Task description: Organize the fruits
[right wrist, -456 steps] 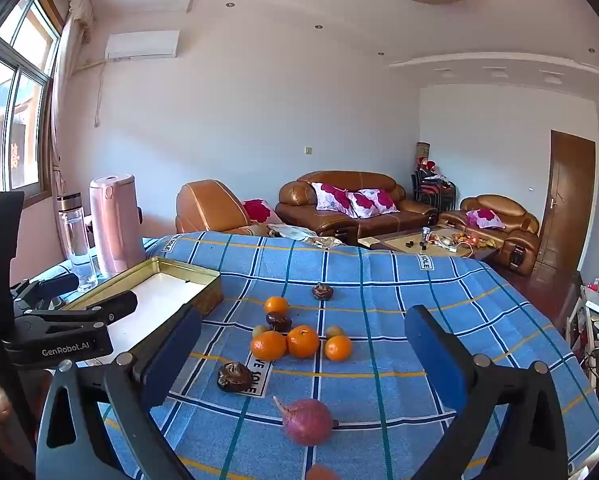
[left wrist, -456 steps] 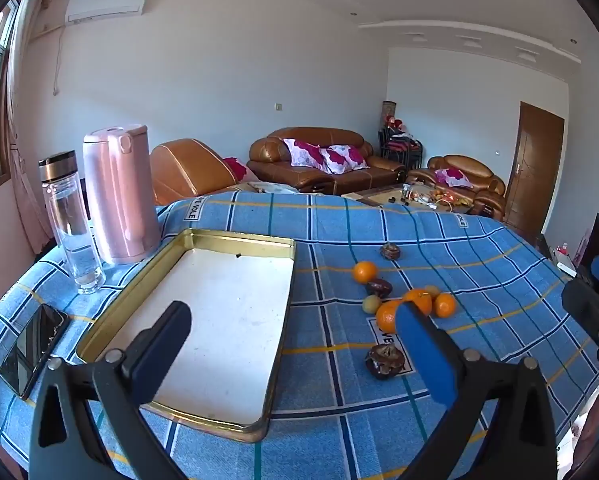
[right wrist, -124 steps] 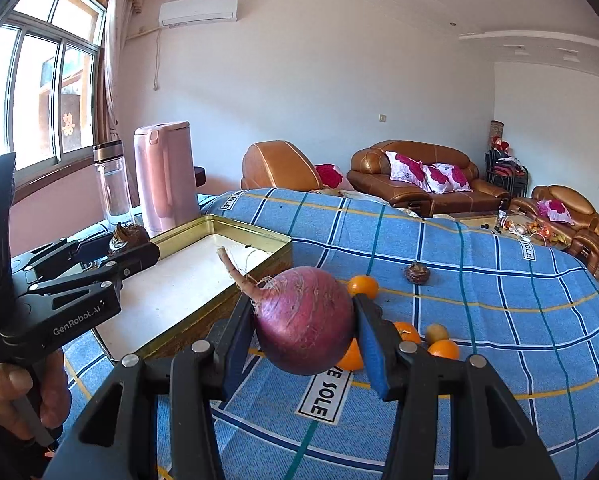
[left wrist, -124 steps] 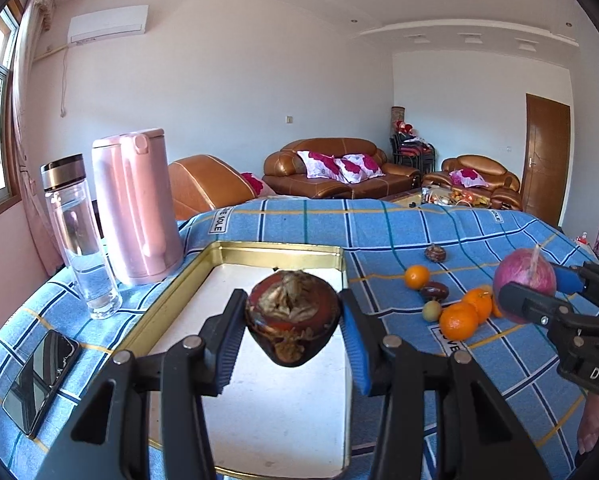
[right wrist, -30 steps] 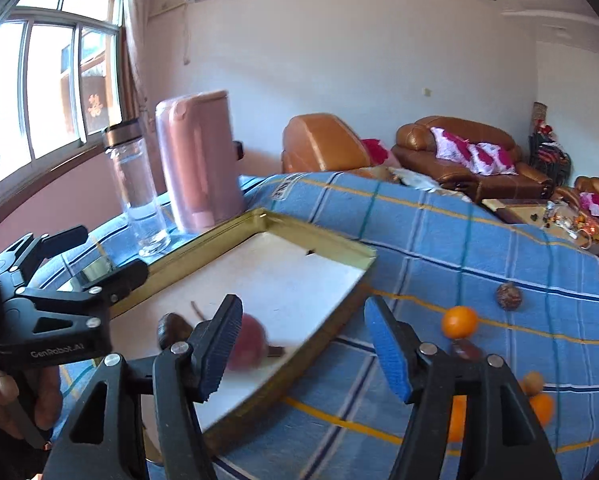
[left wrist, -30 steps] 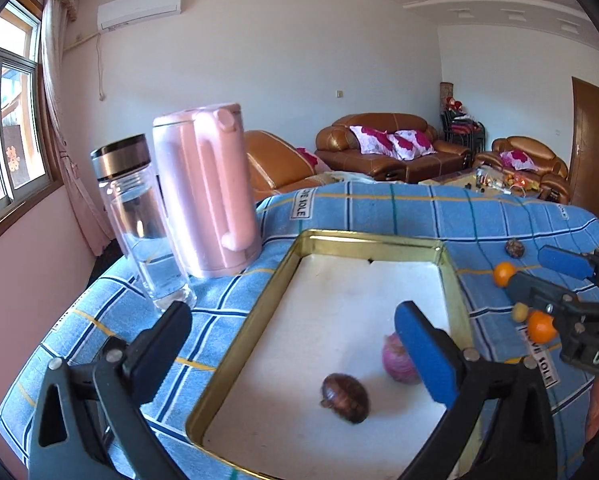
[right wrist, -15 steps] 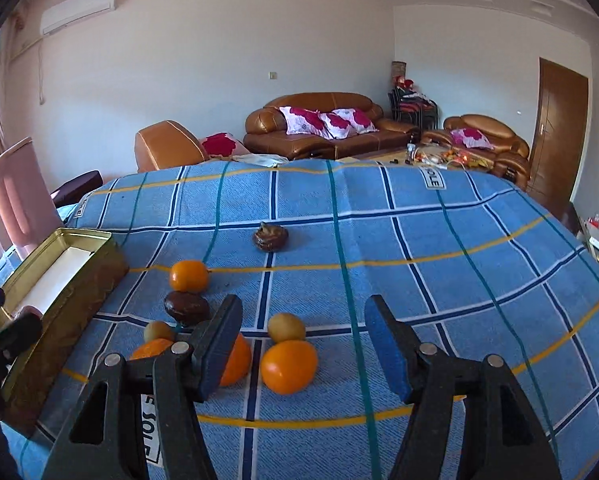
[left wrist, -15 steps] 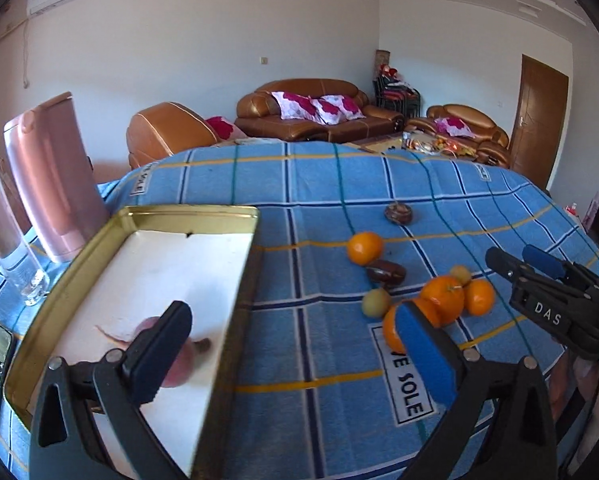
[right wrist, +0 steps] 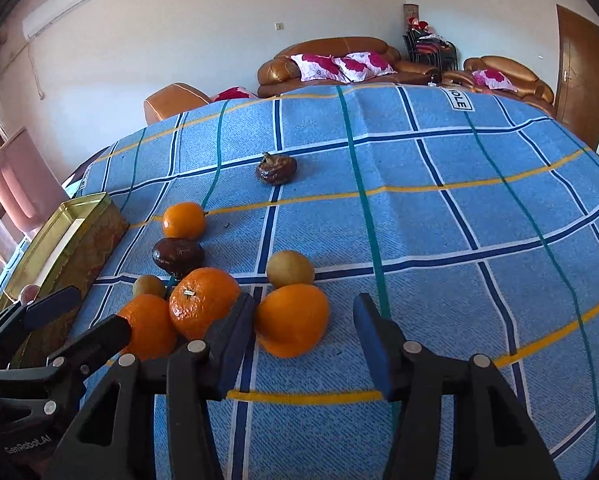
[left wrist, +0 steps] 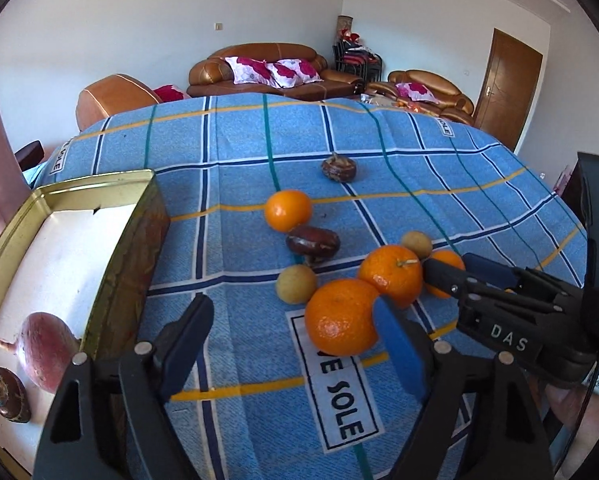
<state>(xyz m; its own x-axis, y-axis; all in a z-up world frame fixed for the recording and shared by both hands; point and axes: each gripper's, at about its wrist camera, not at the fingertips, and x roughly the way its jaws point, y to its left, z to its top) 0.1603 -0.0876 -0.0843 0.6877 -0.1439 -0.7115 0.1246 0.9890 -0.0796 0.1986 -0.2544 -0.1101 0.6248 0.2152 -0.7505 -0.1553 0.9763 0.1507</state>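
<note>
My left gripper [left wrist: 295, 344] is open, low over the blue checked cloth; its right finger stands beside a big orange [left wrist: 341, 317]. My right gripper [right wrist: 303, 340] is open around another orange [right wrist: 291, 320], jaws not touching it. More oranges [left wrist: 391, 274] [left wrist: 288, 210], two small yellow-green fruits [left wrist: 296, 283] [right wrist: 289, 269] and two dark brown fruits [left wrist: 313, 241] [left wrist: 338, 169] lie in a cluster. The gold tray [left wrist: 83, 188] at the left holds a purple turnip [left wrist: 45, 350] and a brown fruit [left wrist: 8, 394].
A pink kettle [right wrist: 19, 176] stands behind the tray [right wrist: 75, 236]. The table's cloth [right wrist: 459, 208] runs bare to the right and far edge. Sofas [left wrist: 259, 68] and a door [left wrist: 507, 88] are in the room beyond.
Both grippers have dropped and moved forward to the fruit cluster. The right gripper now straddles an orange; the left one has come beside another.
</note>
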